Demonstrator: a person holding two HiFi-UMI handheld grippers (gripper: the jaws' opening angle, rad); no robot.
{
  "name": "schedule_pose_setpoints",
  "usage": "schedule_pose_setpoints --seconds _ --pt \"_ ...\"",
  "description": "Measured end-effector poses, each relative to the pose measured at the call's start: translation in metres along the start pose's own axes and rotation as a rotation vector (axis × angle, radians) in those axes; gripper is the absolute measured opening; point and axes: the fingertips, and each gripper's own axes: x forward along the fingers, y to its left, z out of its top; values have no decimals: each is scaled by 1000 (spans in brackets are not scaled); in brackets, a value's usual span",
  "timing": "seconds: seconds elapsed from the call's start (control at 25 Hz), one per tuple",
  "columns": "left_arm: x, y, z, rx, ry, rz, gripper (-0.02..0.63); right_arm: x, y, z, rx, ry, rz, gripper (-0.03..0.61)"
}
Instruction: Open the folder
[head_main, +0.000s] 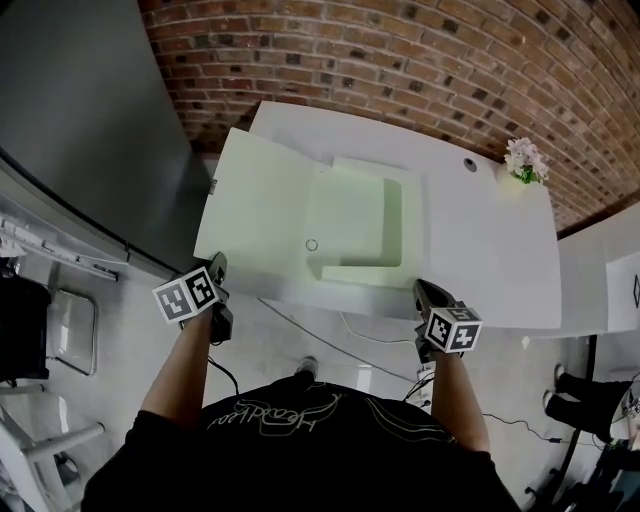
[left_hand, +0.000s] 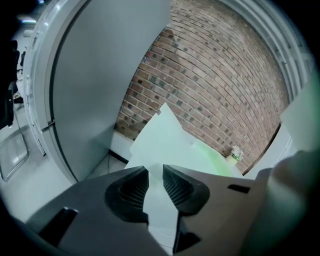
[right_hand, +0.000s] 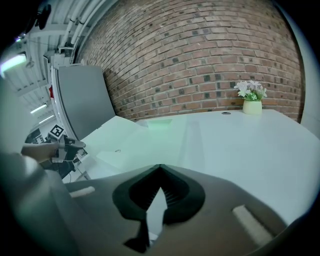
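One folder (head_main: 270, 215) lies spread open on the table (head_main: 490, 250), its left flap overhanging the edge. My left gripper (head_main: 217, 265) is released beside that flap, my right gripper (head_main: 425, 290) clenched on nothing. One flower pot (head_main: 525, 160) stands far right, well apart.

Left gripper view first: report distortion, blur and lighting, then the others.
Left gripper view: fisheye bows the red brick wall, corners go black, the right edge blurs. Right gripper view: the glossy white table shows soft reflections. Head view: the pale green flat folder is evenly lit, softly shadowed in its pocket.
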Motion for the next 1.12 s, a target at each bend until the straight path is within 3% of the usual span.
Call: schedule_pose_setpoints --seconds 0.36,0.6,0.88,1.12 --pt "3 4 0 -60 23 0 81 -2 0 3 28 31 6 2" --pt "-8 -5 8 -25 -1 -39 91 -3 5 2 49 6 28 3" --pt "-37 -51 22 5 -71 -176 91 -32 20 14 48 -66 55 3" --pt "-79 -99 8 75 -91 -270 89 -88 55 6 69 -144 151 3"
